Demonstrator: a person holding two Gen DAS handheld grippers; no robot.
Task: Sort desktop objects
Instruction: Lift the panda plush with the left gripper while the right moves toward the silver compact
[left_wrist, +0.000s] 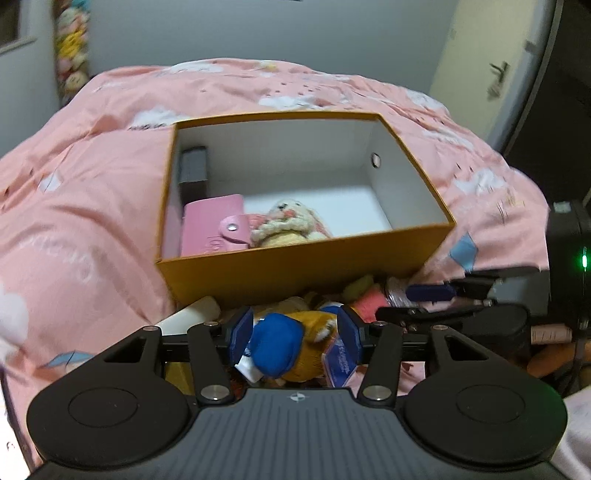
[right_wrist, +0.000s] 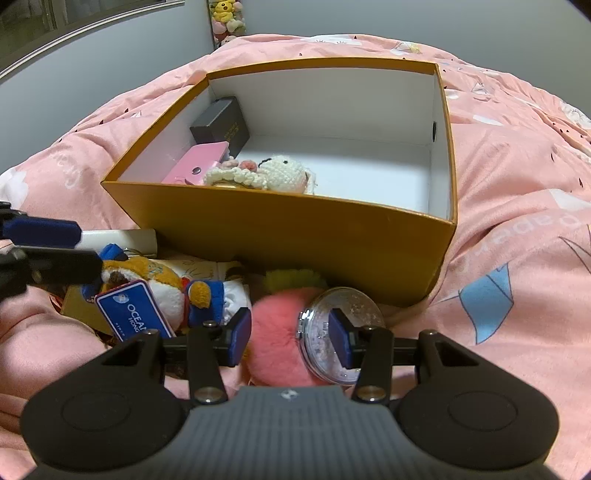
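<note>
On the left, a blue tag (right_wrist: 135, 312) on the plush toy (left_wrist: 295, 349) reads "OCEAN" with "HON" beneath; we cannot read the rest. Our left claw (left_wrist: 295, 338) points steeply down at that orange toy with a blue cap; its blue pads straddle the toy, standing parted, and we cannot tell whether they press it. Behind lies the orange box (right_wrist: 295, 229) on the pink bedspread (left_wrist: 92, 184), holding a dark case (right_wrist: 221, 123), a pink wallet (left_wrist: 210, 229) and a crocheted doll (right_wrist: 280, 173). To the right, our right claw (right_wrist: 291, 334) also tilts downward, half open around a pink pompom (right_wrist: 277, 332) and a round glittery compact (right_wrist: 332, 332); its right pad touches the compact's face.
</note>
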